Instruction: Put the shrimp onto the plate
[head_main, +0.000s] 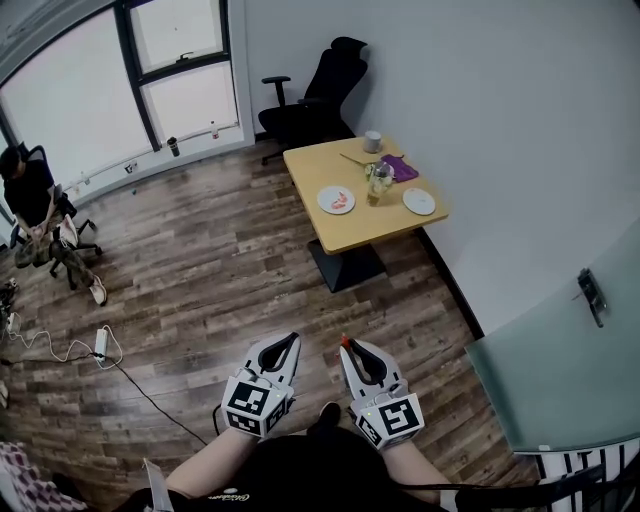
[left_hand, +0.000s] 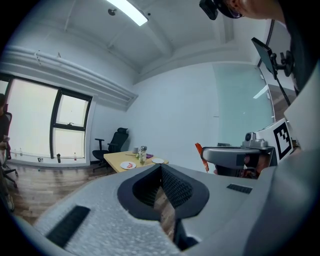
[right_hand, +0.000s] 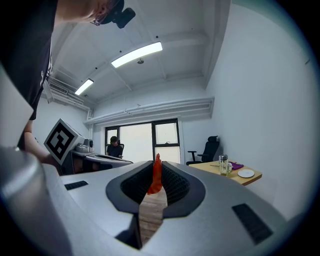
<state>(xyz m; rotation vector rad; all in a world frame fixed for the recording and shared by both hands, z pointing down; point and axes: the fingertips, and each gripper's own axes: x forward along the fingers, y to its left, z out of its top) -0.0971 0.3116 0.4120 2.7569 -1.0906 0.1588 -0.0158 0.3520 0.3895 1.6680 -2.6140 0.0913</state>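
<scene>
My right gripper (head_main: 347, 346) is shut on a small red-orange shrimp (head_main: 345, 342); in the right gripper view the shrimp (right_hand: 156, 176) sticks up between the closed jaws. My left gripper (head_main: 289, 344) is beside it, shut with nothing in it. Both hang over the wooden floor, far from the table (head_main: 330, 235). On the table lie a white plate (head_main: 327, 203) holding a pink shrimp (head_main: 341, 198) and a second, bare white plate (head_main: 419, 202). From the left gripper view both plates look tiny, the shrimp plate (left_hand: 128, 165) left of the bare one (left_hand: 157, 160).
A glass jar (head_main: 379, 183), a purple cloth (head_main: 401, 167) and a grey cup (head_main: 372, 141) also stand on the table. A black office chair (head_main: 315, 105) is behind it. A person (head_main: 35, 210) sits at far left; cables (head_main: 70, 350) lie on the floor.
</scene>
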